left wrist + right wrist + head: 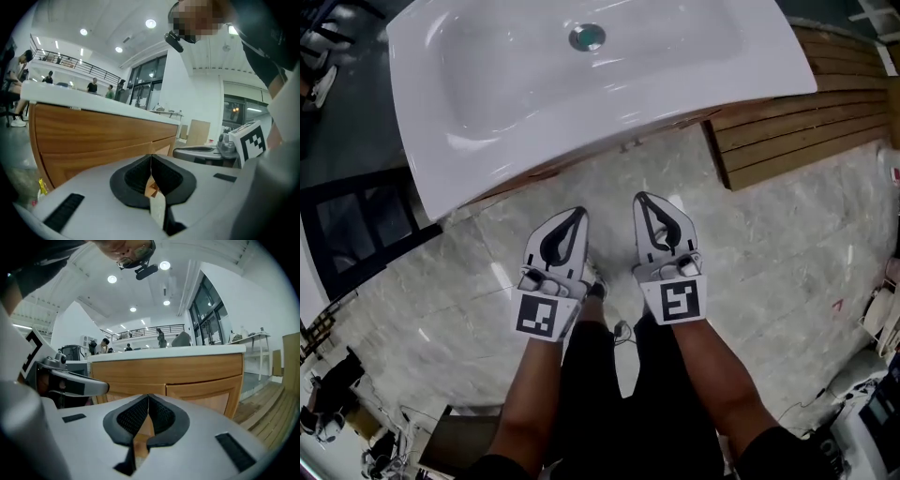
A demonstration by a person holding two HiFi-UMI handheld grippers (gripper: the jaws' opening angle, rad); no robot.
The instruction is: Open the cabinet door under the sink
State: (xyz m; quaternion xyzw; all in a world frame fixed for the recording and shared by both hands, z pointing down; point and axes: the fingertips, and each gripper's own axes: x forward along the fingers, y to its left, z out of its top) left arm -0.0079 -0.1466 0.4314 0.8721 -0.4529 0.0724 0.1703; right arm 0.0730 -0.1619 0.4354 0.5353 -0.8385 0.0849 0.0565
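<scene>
Here's where I stand: the left gripper (577,217) and the right gripper (643,200) sit side by side, each with its jaws pressed together and nothing between the pads. Both are empty.

Straight ahead of both is the cabinet (168,369), warm wood under a white top. The sink (487,112) lies above and just beyond the tips, and its rim overhangs so far that the head view hides the cabinet front.

The right gripper view gives me the best look: a plain band across the top, then two panels below, split by a vertical seam. The cabinet door (206,397), ahead and a touch to the right of that gripper, sits flush and shut, and so does its neighbour.

I'd call the task not begun: no contact, no grip, and open floor between the tips and the wood. Everything is left to do: close in, find an edge, pull. My worry is that I can't make out a handle or knob on either panel, so I reckon it means hooking an edge or the seam.

Around me there's stone floor (750,244) underneath and a slatted wooden platform (806,122) off to the right of the right gripper. A dark frame (356,225) stands out to the left of the left gripper. People (93,85) stand far behind the cabinet on a balcony. Nothing blocks the line in.
</scene>
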